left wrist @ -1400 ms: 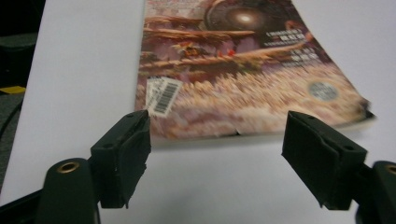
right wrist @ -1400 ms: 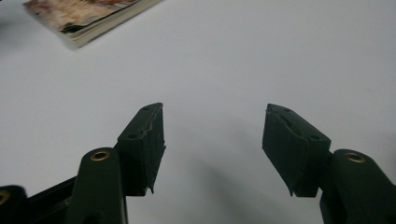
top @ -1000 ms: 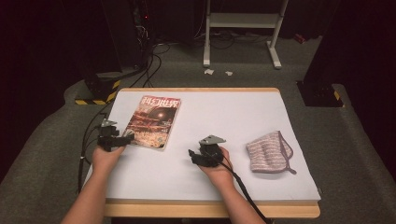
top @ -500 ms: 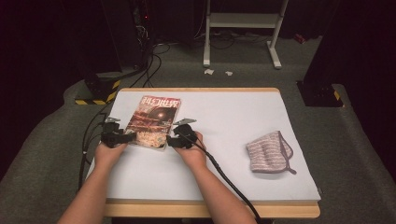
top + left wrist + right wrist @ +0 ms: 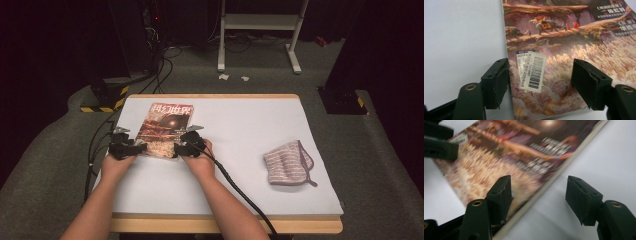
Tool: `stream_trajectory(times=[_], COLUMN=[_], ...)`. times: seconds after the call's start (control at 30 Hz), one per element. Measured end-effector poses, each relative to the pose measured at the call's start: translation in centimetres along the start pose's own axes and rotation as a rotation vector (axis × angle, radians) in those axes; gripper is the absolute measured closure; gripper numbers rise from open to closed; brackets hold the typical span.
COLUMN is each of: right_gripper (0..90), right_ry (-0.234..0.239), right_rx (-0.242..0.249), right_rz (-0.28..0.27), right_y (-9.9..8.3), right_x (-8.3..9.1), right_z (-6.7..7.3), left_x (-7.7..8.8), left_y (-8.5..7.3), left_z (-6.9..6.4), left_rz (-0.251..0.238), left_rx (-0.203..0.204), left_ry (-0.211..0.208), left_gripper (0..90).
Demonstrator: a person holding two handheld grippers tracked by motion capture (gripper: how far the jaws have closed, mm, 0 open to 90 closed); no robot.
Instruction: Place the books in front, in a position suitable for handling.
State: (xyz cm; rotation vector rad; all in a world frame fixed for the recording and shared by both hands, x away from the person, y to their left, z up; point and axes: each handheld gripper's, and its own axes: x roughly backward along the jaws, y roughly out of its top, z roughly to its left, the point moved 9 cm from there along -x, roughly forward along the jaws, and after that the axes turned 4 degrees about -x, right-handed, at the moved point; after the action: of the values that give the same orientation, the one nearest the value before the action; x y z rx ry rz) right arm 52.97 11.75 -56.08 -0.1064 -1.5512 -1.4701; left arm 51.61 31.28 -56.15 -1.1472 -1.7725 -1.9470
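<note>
White table covering (image 5: 240,150) carries a magazine (image 5: 165,127) at its left, long axis running away from us. We have both grippers at its near short edge. Our left gripper (image 5: 134,148) straddles the near-left corner; its jaws have just been closing yet stand apart, unclamped, the barcode label (image 5: 534,72) between them. Our right gripper (image 5: 178,149) straddles the right-hand long edge, jaws likewise parted, gripping nothing. Both sit equally near.

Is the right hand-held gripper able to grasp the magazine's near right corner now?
Probably yes: the right hand-held gripper has open jaws straddling the right edge of the glossy illustrated magazine on the white table, with nothing between.
</note>
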Motion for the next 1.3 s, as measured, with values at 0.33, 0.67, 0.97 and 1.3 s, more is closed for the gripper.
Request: stream_trajectory(times=[0.33,0.67,0.97,1.3], right_gripper=[45.6,46.8,47.3,47.4], right_ry=[-0.007,-0.018,-0.037,-0.08], right_rx=[0.062,0.036,0.023,-0.004], right_rz=[0.028,0.0,-0.01,-0.029], right_y=[-0.7,-2.7,-5.8,-8.9], right_x=[0.4,2.8,7.1,11.6], right_z=[0.6,-0.9,-3.5,-7.1], left_x=[0.4,0.7,1.2,1.5], left_y=[-0.4,-1.0,-1.9,-2.8], left_z=[-1.5,-5.2,-10.8,-17.6], left_rz=[0.009,-0.002,-0.007,-0.021], left_rx=[-0.018,-0.048,-0.086,-0.149], left_ry=[0.013,-0.007,-0.075,-0.139], left_gripper=[35.9,36.3,37.1,37.3])
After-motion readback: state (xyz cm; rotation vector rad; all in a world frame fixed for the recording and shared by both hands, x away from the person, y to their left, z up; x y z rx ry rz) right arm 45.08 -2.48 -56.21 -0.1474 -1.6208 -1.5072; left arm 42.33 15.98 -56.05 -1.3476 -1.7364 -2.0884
